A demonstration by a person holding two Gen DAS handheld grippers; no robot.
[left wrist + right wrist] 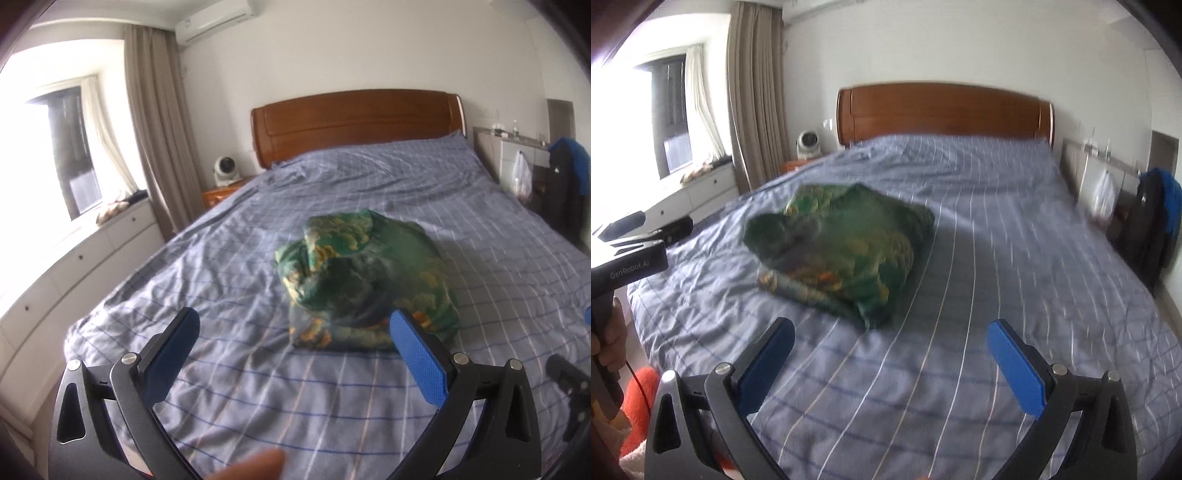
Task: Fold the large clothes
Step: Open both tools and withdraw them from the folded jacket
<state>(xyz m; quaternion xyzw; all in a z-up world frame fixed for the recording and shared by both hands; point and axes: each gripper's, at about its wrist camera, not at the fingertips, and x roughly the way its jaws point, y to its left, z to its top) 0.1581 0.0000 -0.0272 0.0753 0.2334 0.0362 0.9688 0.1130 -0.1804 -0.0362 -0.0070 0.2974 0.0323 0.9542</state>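
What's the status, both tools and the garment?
Left tool open, empty, above the bed. Right tool open, empty. Green patterned garment lies in a folded bundle on the bedspread, untouched. Nothing blocking either approach.

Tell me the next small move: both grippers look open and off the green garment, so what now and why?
Probably ease the left gripper forward to the green floral garment's near edge. It lies bunched in a thick pile on the blue checked bed sheet, and both the left and the right gripper hang open, holding nothing; the left one is nearer.
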